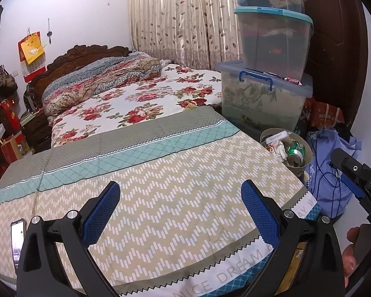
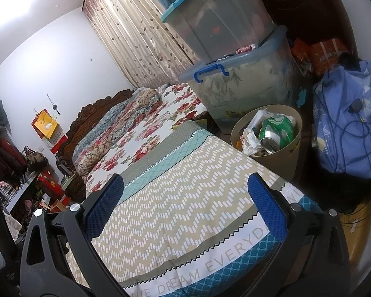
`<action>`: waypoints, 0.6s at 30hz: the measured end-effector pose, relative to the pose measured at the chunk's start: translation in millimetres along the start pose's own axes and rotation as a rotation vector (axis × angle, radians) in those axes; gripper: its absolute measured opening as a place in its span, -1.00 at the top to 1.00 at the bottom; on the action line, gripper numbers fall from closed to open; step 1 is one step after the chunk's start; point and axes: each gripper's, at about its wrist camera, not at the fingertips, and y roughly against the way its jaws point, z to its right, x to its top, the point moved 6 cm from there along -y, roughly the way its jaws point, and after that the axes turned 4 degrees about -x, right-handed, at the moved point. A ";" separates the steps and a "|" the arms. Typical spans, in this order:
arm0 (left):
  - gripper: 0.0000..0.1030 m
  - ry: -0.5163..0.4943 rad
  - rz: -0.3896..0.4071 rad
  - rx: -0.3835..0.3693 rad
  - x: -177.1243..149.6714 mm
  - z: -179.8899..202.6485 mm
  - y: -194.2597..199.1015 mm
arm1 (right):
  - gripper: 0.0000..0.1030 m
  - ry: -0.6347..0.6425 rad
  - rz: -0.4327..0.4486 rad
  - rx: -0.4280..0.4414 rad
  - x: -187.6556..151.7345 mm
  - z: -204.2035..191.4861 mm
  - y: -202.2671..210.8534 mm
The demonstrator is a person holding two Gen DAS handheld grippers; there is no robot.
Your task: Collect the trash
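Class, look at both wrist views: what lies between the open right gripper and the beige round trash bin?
Only bare zigzag-patterned bedspread separates the right gripper from the beige round trash bin; the right wrist view shows it best.

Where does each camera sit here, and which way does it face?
Left wrist: on the left gripper, above the bed's foot, facing the headboard; its open fingers, the right gripper and a hand show.
Right wrist: on the right gripper, tilted toward the trash bin; only its open fingers show.
Shared: bedspread, bin, green can, stacked storage boxes.
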 end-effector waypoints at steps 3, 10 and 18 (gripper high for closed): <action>-0.83 0.007 -0.006 -0.005 -0.7 0.1 -0.5 | -0.93 -0.001 0.009 -0.003 0.9 -0.2 2.7; -0.83 0.004 -0.007 -0.005 -0.9 0.1 -0.8 | -0.93 -0.006 0.016 -0.008 1.8 -1.6 5.1; -0.83 0.000 -0.009 -0.004 -1.9 -0.1 -0.9 | -0.93 -0.006 0.016 -0.009 0.5 -2.5 5.9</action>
